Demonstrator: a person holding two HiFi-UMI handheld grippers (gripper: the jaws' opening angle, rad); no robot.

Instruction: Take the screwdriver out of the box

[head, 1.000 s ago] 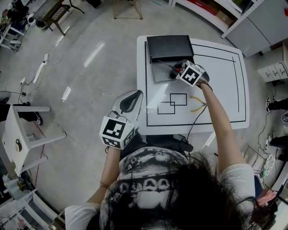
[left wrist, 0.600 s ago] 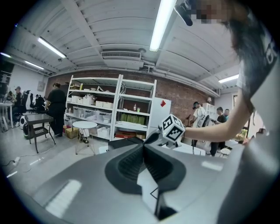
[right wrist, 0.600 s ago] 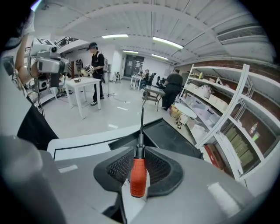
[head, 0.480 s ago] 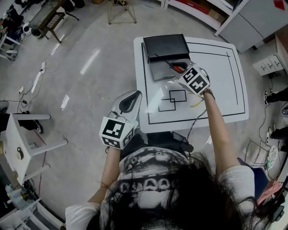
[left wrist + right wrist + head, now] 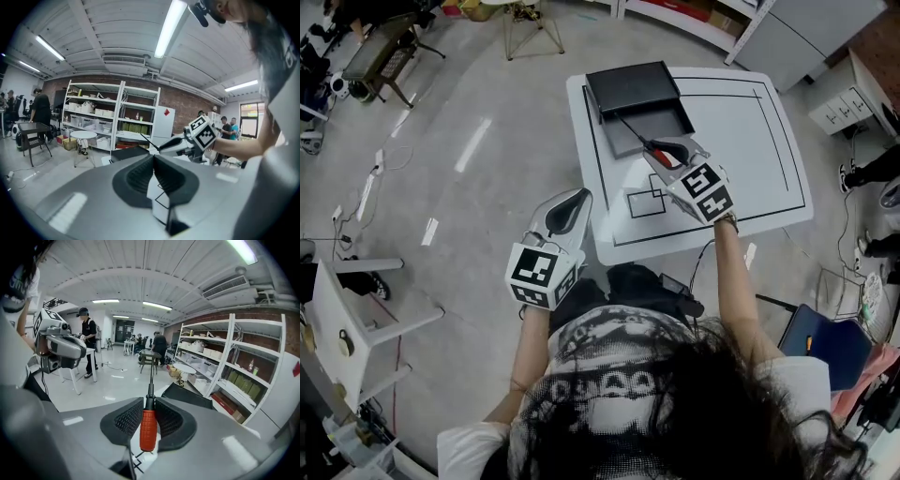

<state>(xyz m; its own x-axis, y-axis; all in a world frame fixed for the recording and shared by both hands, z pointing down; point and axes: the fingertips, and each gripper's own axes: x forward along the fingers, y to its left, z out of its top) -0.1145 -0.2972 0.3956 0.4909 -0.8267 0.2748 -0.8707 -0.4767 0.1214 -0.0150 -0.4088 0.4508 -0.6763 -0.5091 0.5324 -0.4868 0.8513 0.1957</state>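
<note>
Your right gripper (image 5: 667, 161) clenched on red-handled, dark-shafted screwdriver (image 5: 148, 430). Since a second ago you raised it from open black box (image 5: 634, 89); now airborne over box's near edge. Removal looks nearly complete. Your left gripper (image 5: 153, 174) closed, empty, beside white table (image 5: 769, 159).

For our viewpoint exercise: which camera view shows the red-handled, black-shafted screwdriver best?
The right gripper view: the red-handled, black-shafted screwdriver fills the centre, clamped by the right gripper. The head view shows it small from above; the left gripper view shows only a thin distant shaft.
</note>
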